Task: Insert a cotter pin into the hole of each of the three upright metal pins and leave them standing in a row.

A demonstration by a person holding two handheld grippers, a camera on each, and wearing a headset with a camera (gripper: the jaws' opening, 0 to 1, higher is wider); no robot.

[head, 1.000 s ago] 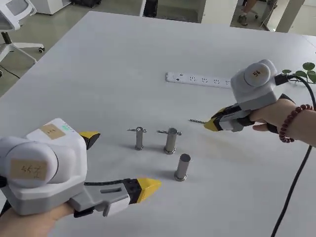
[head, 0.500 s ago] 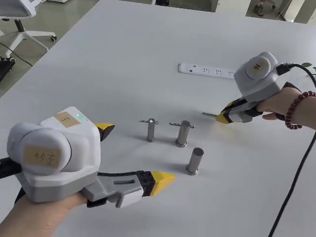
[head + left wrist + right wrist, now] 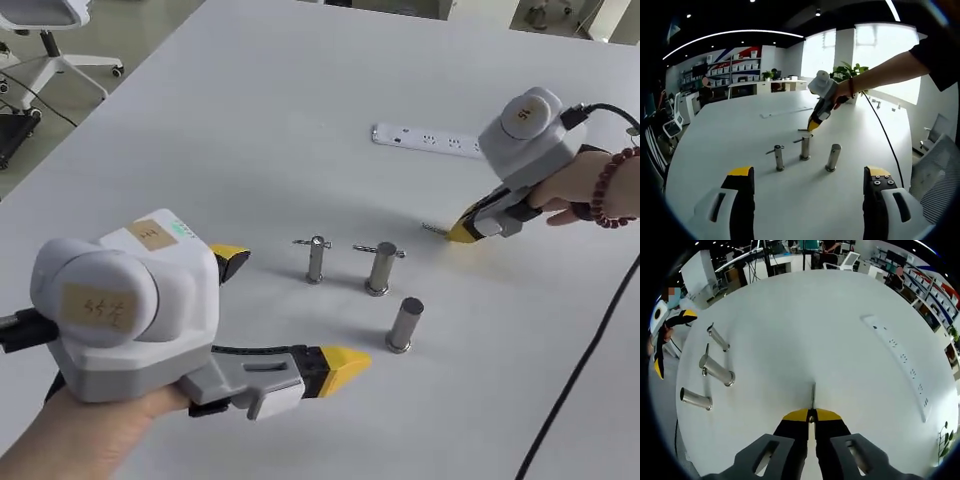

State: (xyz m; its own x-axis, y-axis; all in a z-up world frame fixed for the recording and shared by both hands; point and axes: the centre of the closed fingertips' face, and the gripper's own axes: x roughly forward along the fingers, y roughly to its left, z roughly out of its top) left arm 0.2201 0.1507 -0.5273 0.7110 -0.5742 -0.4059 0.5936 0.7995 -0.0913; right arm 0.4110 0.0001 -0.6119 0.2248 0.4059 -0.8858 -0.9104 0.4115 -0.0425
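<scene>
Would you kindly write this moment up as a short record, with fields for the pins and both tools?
Left pin: upright, first cotter pin through its top
Middle pin: upright, second cotter pin through its top
Third pin: upright, its top bare, standing nearer the person than the other two
Right tool: shut on loose cotter pin, apart from the pins
Left tool: open, holding nothing, above the table
Power strip: lying flat beyond the pins
</scene>
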